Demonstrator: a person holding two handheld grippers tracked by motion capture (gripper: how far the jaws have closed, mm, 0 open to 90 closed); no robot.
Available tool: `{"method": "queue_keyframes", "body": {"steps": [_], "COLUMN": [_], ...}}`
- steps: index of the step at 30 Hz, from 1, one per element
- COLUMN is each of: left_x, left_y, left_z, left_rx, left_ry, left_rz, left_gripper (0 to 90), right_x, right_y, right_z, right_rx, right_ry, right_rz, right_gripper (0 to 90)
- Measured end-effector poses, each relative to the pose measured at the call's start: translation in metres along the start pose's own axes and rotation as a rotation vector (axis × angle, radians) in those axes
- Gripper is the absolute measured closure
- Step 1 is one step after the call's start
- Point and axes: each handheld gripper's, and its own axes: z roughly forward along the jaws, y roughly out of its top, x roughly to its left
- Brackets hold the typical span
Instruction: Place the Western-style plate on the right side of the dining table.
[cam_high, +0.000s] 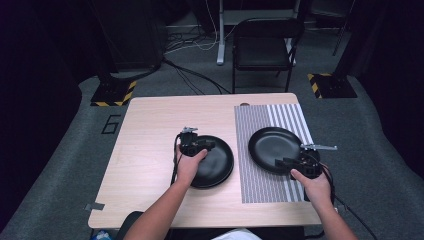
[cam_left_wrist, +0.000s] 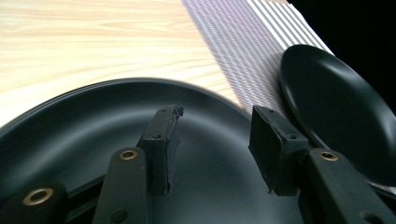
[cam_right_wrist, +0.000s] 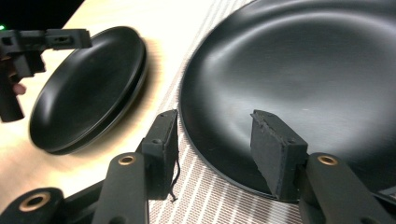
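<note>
A dark studio floor rings your pale wooden desk (cam_high: 150, 150), with a striped mat (cam_high: 280, 120) on its right half. The right plate (cam_high: 274, 149) lies flat on that mat; round, it has no long axis and faces up. Your right tool (cam_right_wrist: 212, 140) stands spread across its rim at five o'clock, pinching nothing, so seat the rim deep before squeezing. Toward nine o'clock, the left tool (cam_left_wrist: 215, 135) hangs spread over the left plate (cam_high: 215, 162).

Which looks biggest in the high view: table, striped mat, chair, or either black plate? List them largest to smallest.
1. table
2. striped mat
3. chair, though it stands farther back, so unsure
4. left plate and right plate, which look alike
</note>
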Motion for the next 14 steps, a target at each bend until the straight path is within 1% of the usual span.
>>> {"method": "queue_keyframes", "body": {"steps": [2, 4, 6, 8, 9, 10, 11, 13, 14], "left_x": [0.005, 0.009, 0.012, 0.016, 0.019, 0.022, 0.026, 0.033, 0.037], "left_y": [-0.002, -0.002, -0.003, -0.004, -0.006, -0.007, -0.008, -0.009, -0.008], "left_z": [-0.005, -0.009, -0.014, -0.02, -0.024, -0.028, -0.032, -0.038, -0.042], "left_rx": [-0.008, -0.006, -0.012, -0.019, -0.032, -0.041, -0.045, -0.047, -0.057], "left_ry": [0.008, 0.006, 0.006, 0.007, 0.01, 0.015, 0.024, 0.046, 0.053], "left_rz": [0.009, 0.017, 0.036, 0.046, 0.06, 0.071, 0.076, 0.075, 0.068], "left_gripper": [49.9, 48.4, 47.0, 45.6, 45.1, 44.0, 43.5, 43.5, 43.3], "right_x": [0.003, 0.006, 0.008, 0.01, 0.01, 0.012, 0.014, 0.017, 0.018], "right_y": [-0.002, -0.005, -0.007, -0.01, -0.01, -0.012, -0.013, -0.016, -0.017], "right_z": [0.002, 0.004, 0.006, 0.008, 0.008, 0.008, 0.009, 0.009, 0.009], "right_rx": [0.005, 0.007, 0.011, 0.021, 0.028, 0.034, 0.037, 0.035, 0.04], "right_ry": [0.01, 0.022, 0.012, 0.016, 0.026, 0.045, 0.051, 0.062, 0.063], "right_rz": [-0.015, -0.033, -0.049, -0.049, -0.049, -0.054, -0.06, -0.091, -0.099], "right_gripper": [49.3, 46.9, 43.1, 42.5, 42.4, 41.9, 41.9, 41.5, 41.3]}}
